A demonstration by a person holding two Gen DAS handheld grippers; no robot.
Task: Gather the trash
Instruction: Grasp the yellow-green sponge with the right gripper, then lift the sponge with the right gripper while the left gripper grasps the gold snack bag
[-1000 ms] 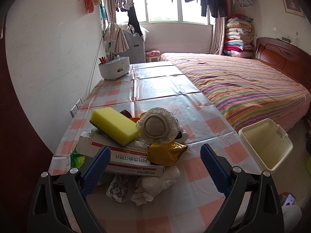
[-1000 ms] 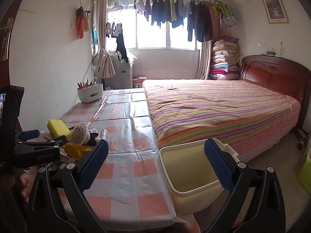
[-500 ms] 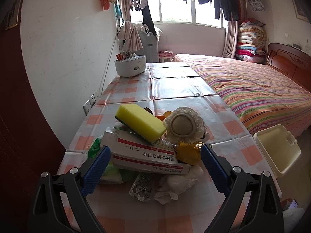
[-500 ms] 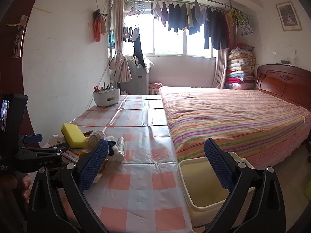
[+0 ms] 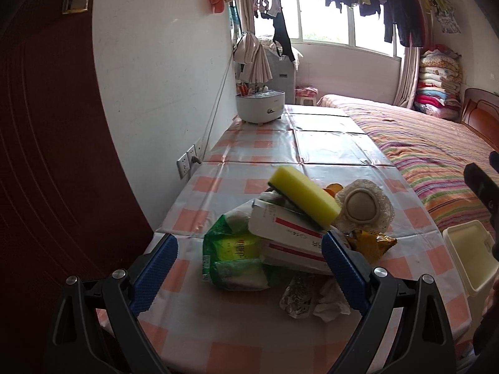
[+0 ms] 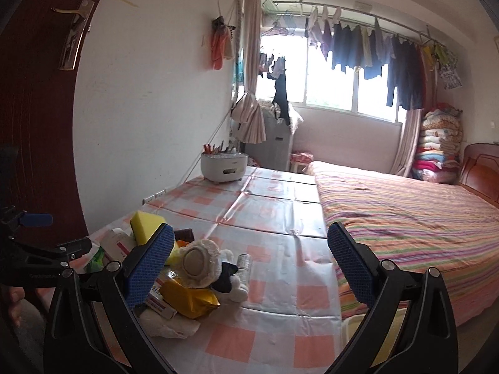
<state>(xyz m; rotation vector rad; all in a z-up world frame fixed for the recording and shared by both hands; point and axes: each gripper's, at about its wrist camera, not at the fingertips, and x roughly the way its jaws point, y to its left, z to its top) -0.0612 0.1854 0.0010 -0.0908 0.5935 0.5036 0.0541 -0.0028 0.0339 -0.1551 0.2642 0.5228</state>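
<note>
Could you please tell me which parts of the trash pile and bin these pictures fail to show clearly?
- Cream bin: right wrist view shows a sliver behind the right gripper; inside hidden.
- Red-and-white box: print too small; the left gripper covers its end.
- Items beneath the yellow sponge: hidden.

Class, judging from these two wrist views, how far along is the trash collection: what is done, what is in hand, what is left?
Done: nothing visibly; what shows of the bin looks empty. In hand: nothing; the left gripper and right gripper are open. Left: the whole pile on the table, including sponge, box, green packet, yellow wrapper and tissue.
</note>
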